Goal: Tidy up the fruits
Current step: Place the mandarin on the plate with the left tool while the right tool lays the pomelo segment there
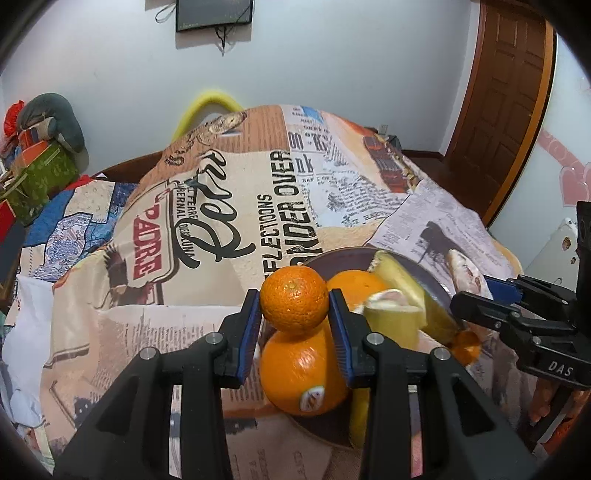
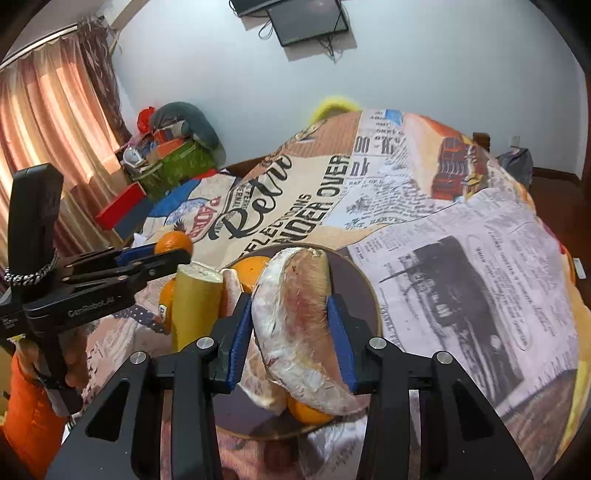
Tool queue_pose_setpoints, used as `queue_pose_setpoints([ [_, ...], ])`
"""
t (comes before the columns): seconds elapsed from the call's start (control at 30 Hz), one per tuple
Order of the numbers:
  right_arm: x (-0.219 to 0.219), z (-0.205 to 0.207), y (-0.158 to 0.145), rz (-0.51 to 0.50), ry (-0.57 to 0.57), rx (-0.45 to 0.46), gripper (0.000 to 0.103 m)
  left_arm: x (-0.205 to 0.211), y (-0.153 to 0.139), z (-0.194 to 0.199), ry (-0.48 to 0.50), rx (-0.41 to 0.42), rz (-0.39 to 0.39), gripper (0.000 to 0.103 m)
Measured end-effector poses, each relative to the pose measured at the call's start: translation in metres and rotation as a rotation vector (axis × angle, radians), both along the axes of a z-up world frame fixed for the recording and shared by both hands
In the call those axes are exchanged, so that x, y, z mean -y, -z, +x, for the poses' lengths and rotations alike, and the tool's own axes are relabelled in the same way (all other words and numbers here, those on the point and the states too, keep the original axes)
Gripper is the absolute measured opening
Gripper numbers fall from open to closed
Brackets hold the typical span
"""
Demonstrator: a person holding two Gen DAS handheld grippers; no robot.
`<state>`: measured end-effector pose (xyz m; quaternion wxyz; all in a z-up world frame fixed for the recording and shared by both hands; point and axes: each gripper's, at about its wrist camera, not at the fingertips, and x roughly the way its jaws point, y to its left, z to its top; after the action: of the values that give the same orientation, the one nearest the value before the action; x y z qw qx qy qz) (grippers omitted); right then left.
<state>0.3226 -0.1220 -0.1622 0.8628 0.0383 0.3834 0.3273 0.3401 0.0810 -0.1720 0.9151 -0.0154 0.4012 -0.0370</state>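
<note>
- Left gripper point(image 1: 294, 306): blue pads pinch a small orange point(image 1: 294, 298) from both sides; the fruit sits at the fingertips, held above the near-left rim of the plate point(image 1: 332, 260).
- Directly under the held fruit, in the left wrist view: a larger orange with a sticker point(image 1: 301, 373) lies at the plate's near edge.
- Right gripper point(image 2: 291, 314): pads clamp a peeled pomelo segment point(image 2: 299, 325), white pith outside, pinkish flesh showing; the segment is upright and curved, and hangs over the plate point(image 2: 360, 291).
- Plate: dark, round, resting on a newspaper-print cloth point(image 1: 221, 206) that covers the bed.
- On the plate, left wrist view: another orange point(image 1: 354, 282) toward the far side, a yellow-green pomelo rind piece point(image 1: 395, 317) with a pale pink segment point(image 1: 388, 297) just beside it.
- A further small orange point(image 2: 308, 411) shows below the held segment in the right wrist view.
- The two grippers are near each other, each visible in the other's camera; left one holds its fruit to the left of the plate's pile, right one over the plate's right half.
- Background: wall-mounted screen point(image 1: 214, 13), wooden door point(image 1: 506, 107), curtain point(image 2: 48, 122), pile of boxes and bags point(image 2: 170, 151) beside the bed.
</note>
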Motion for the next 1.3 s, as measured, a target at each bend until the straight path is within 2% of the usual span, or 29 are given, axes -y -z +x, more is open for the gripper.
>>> queue_pose_setpoints([
  [0.23, -0.013, 0.007, 0.003, 0.01, -0.024, -0.005, 0.036, 0.001, 0.015, 0.02, 0.027, -0.034, 0.01, 0.036],
  [0.4, -0.02, 0.008, 0.005, -0.017, -0.039, -0.005, 0.038, -0.005, 0.016, 0.026, 0.042, -0.046, -0.026, 0.036],
  [0.6, -0.014, 0.013, 0.01, 0.024, -0.034, -0.052, 0.039, -0.01, 0.02, 0.027, 0.051, -0.079, -0.062, 0.037],
  [0.9, -0.015, 0.01, 0.006, 0.013, -0.039, -0.045, 0.042, -0.01, 0.019, 0.025, 0.039, -0.076, -0.044, 0.047],
  [1.1, -0.011, 0.003, -0.001, -0.006, -0.04, -0.025, 0.042, -0.013, 0.009, 0.014, 0.015, -0.054, -0.048, 0.047],
  [1.3, -0.003, -0.016, -0.021, -0.035, -0.03, 0.034, 0.043, -0.017, -0.016, -0.014, -0.015, -0.005, -0.076, 0.047],
])
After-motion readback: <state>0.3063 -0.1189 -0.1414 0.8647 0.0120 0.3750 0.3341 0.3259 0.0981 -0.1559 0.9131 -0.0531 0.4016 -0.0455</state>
